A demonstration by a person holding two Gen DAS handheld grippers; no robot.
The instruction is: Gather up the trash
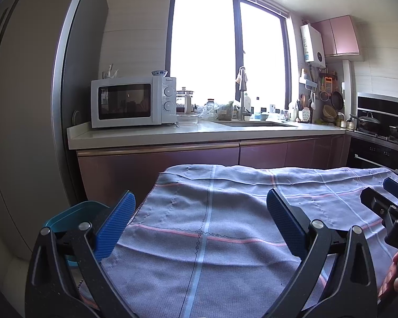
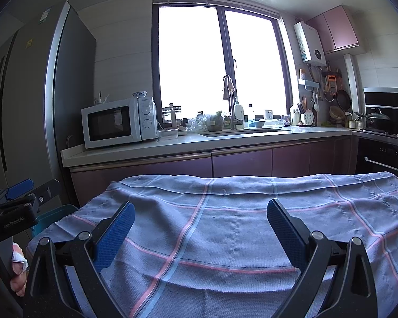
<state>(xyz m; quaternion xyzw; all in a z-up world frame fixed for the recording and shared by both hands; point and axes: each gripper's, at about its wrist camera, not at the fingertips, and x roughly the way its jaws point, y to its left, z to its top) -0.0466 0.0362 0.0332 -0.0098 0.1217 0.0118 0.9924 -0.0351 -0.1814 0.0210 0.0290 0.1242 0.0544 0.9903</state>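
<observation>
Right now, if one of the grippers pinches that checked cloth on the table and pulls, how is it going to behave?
The checked cloth would probably be floppy: it already shows creases and drapes over the table's far edge. It looks thin and woven, so likely light, bunching up between the fingers rather than lifting flat. Both the left gripper and the right gripper are open above it.

Black tongs (image 1: 200,225), blue ribbed pads (image 1: 114,228)
</observation>
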